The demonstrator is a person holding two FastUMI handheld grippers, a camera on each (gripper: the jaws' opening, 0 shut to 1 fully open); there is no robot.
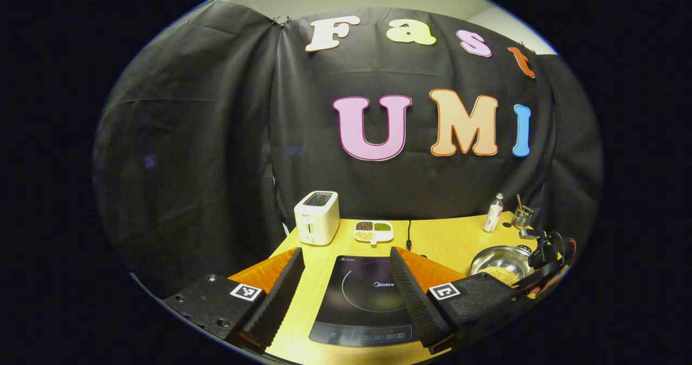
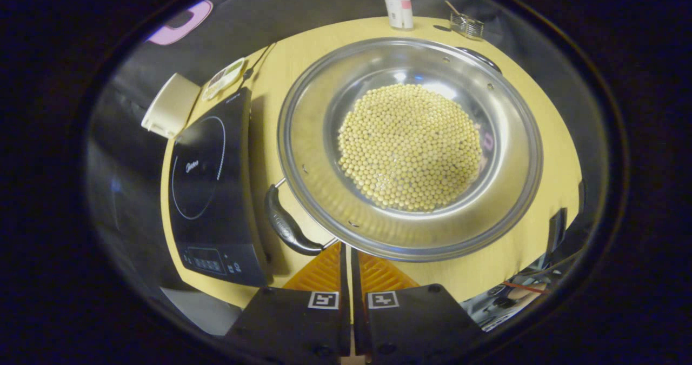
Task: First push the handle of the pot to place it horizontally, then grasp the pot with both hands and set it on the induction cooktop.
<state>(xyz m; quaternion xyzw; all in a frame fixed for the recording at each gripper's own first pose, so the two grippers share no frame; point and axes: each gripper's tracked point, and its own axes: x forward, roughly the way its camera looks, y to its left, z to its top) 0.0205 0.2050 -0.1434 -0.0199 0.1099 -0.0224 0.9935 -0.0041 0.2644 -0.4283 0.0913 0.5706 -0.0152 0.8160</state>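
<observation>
In the left gripper view, the left gripper was spread wide with nothing between its fingers, hovering above the near edge of the induction cooktop, which lay flat on the yellow table. To the right of the cooktop sat the pot, partly hidden behind the other gripper held over it. Beyond the cooktop a small divided dish of grains lay on the table, with a white toaster to its left. Farther back and right of the cooktop stood a small bottle and a little glass jar near the wall.

In the right gripper view, the right gripper had its fingers brought nearly together, only a thin gap between them and nothing held, just short of the pot's near rim. The pot, a wide steel pan holding a layer of pale round beans, rested on the table right beside the cooktop, not on it. The pot's dark handle lay against its near-left rim, between the pot and the cooktop. The toaster stood past the cooktop, the bottle and jar past the pot.
</observation>
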